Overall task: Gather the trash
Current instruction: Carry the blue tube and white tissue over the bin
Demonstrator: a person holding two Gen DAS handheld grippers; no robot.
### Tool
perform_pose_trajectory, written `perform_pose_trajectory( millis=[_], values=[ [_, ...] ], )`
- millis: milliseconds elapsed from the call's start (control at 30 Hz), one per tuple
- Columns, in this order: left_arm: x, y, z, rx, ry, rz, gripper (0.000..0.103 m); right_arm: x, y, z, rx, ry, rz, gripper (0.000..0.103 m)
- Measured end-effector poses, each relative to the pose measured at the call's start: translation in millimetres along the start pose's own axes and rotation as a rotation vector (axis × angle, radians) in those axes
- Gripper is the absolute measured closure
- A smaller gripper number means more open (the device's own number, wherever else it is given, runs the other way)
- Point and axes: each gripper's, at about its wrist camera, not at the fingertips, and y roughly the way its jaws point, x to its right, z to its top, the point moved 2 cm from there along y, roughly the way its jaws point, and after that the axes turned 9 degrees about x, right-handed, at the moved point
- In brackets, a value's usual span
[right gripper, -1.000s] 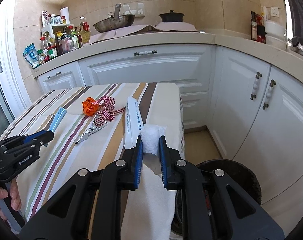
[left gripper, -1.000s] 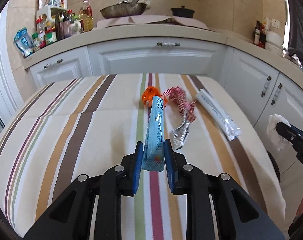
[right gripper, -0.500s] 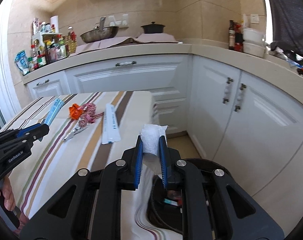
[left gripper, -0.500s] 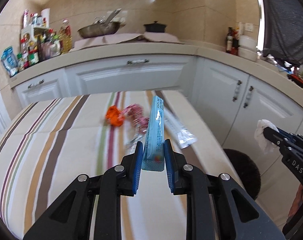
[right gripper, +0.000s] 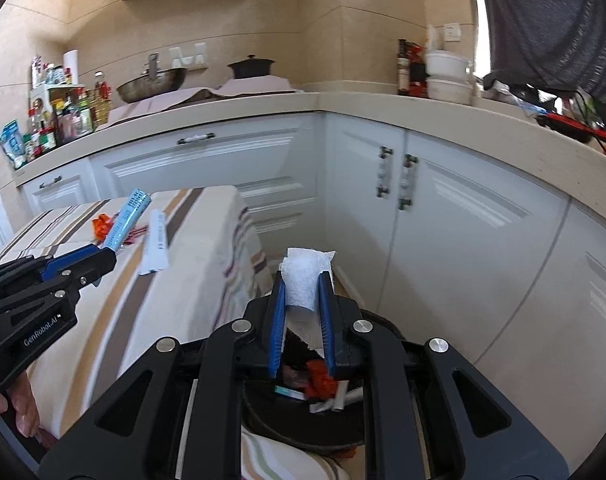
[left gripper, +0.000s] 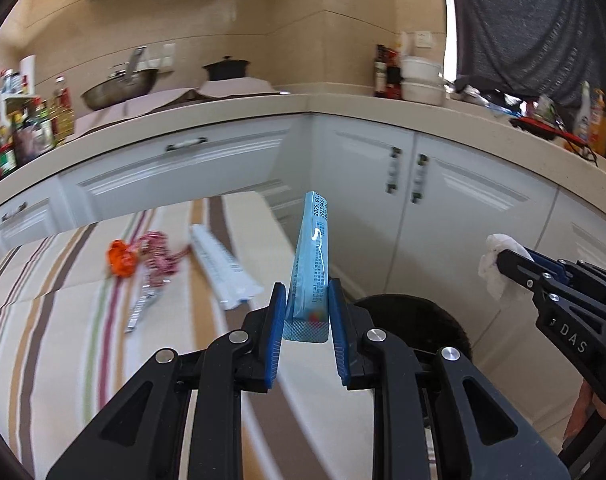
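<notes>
Two grippers each clamp a piece of trash: the left gripper (left gripper: pixel 306 314) pinches a blue wrapper (left gripper: pixel 311 264) above the striped table's (left gripper: pixel 63 344) edge, the right gripper (right gripper: pixel 303 304) squeezes a white tissue (right gripper: pixel 305 276) over the dark bin (right gripper: pixel 303 416) on the floor

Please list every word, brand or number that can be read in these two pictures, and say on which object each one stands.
"DAS": on the body of the right gripper, in the left wrist view.
"GenRobot.AI": on the body of the left gripper, in the right wrist view.
"2025.04": start of a date on the top of the blue wrapper; the rest is too small.
White wrapper on the striped tablecloth: print blurred.
Bottles on the counter: labels too small.
</notes>
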Motion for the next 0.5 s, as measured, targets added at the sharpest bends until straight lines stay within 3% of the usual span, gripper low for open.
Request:
perform_pose_trajectory(
  millis=[500],
  values=[
    [57, 45, -14, -0.071, 0.057, -0.05, 0.08, 48, 22, -18, -0.017, 0.051, -0.03, 0.087]
  ],
)
